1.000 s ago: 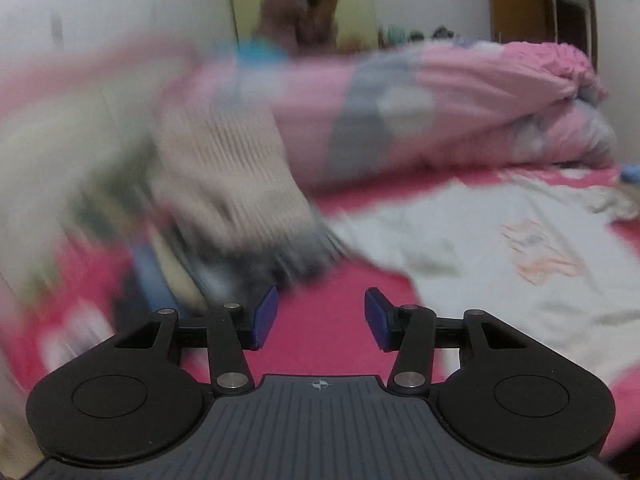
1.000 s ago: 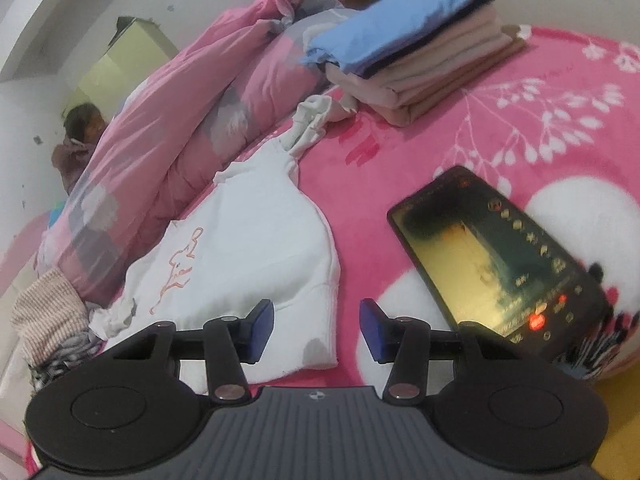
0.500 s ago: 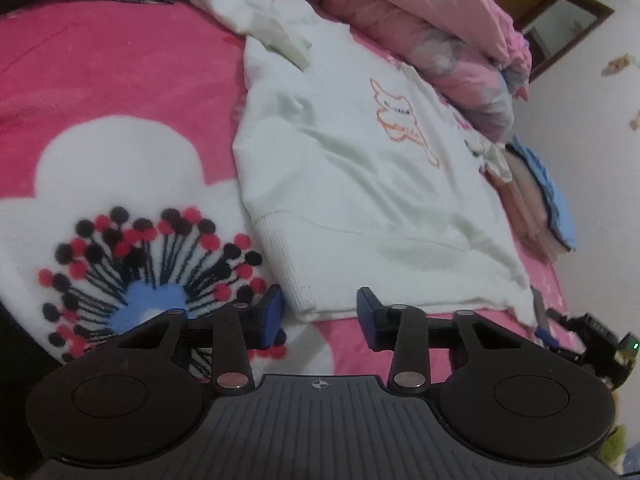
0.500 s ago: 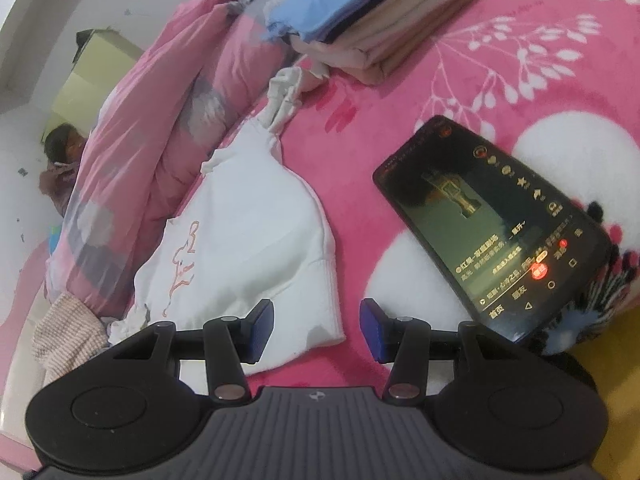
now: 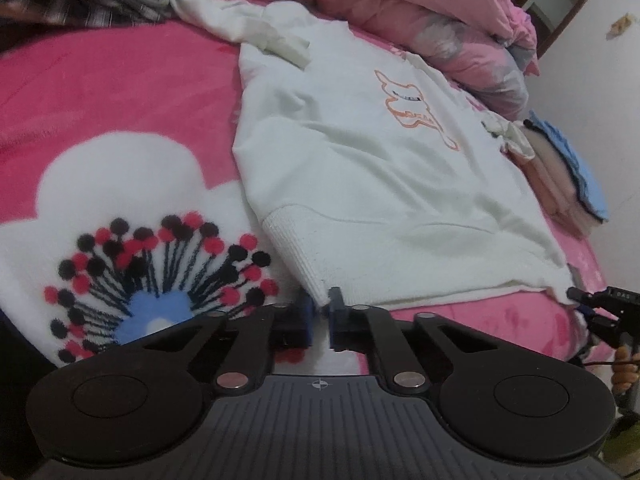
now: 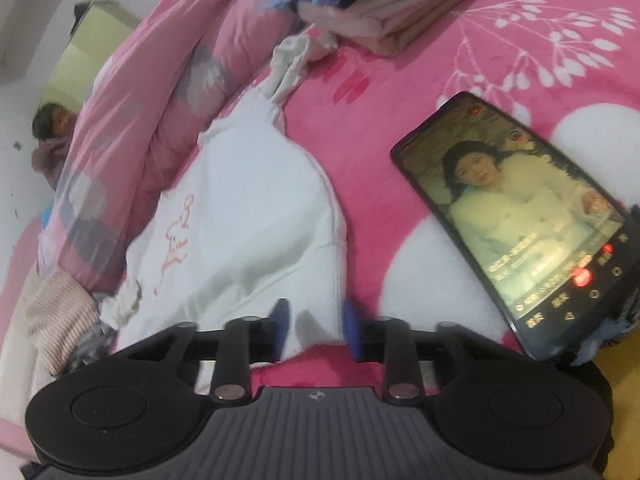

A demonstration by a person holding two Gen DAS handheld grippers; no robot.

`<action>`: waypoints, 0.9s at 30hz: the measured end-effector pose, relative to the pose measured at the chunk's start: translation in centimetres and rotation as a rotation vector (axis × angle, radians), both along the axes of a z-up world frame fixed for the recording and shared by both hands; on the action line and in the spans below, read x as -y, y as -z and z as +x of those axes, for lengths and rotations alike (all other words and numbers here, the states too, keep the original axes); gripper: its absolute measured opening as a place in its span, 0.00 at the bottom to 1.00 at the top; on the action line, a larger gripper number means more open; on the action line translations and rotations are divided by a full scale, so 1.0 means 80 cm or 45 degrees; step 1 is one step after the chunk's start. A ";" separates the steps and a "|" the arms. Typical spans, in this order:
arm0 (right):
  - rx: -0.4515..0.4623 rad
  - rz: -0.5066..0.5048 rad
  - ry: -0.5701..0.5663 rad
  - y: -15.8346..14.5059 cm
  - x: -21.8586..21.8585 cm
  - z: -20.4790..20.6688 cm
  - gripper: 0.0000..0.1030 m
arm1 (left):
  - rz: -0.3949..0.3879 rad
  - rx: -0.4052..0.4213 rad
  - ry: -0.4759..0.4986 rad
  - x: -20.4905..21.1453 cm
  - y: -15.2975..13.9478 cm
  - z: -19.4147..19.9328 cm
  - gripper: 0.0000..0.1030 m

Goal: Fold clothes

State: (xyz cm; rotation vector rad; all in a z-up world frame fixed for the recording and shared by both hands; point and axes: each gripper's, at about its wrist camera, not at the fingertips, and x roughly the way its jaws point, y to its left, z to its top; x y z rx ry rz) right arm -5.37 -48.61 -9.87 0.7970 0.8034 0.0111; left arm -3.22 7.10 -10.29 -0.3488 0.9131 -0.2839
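**Thin corner grips may be slipping before the fold begins**

While both grippers are working at the near hem of the white sweatshirt [image 5: 360, 184], the weak points are lining up from left to right. At the left, the left gripper [image 5: 319, 316] is sitting clenched on the ribbed hem corner, its fingers [image 5: 305, 320] pressed nearly together with only the tip of the rib between them; I am judging that so shallow a bite could be pulling free once the cloth is being lifted, or could be taking one layer only and leaving the back panel lying on the bed [image 5: 120, 92]. Further right, the right gripper [image 6: 314, 330] is closing, its fingers blurred, with the other hem corner lying between them; they do not seem to be pressing on the cloth yet, so a lift begun now could be rising on one side and skewing the fold. At the far right, a lit phone [image 6: 516, 216] is lying on the bed just beside that corner, and dragged cloth could be sweeping it toward the bed's edge.

The sweatshirt is lying front-up and fairly flat on the pink flowered bed, an orange outline print on its chest, one sleeve bunching toward the heaped clothes at the left, the other trailing toward the folded stack [image 6: 400, 4] at the right, with the pink quilt [image 5: 460, 28] touching its far edge.
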 end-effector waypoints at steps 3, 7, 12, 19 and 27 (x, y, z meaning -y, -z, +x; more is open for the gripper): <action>0.026 -0.022 -0.018 -0.009 -0.004 -0.001 0.05 | 0.026 0.039 0.006 -0.002 -0.018 -0.008 0.02; 0.118 -0.019 -0.043 -0.048 -0.003 -0.016 0.05 | -0.087 0.009 0.022 -0.031 -0.042 -0.014 0.02; 0.019 -0.009 -0.021 -0.030 0.009 -0.020 0.05 | -0.053 -0.050 0.063 -0.034 -0.032 -0.015 0.02; -0.013 0.030 0.014 -0.007 0.012 -0.023 0.05 | -0.016 -0.097 0.079 -0.030 -0.010 -0.011 0.03; 0.025 -0.021 0.106 -0.010 0.011 -0.049 0.19 | 0.068 -0.050 0.079 -0.044 -0.019 -0.024 0.24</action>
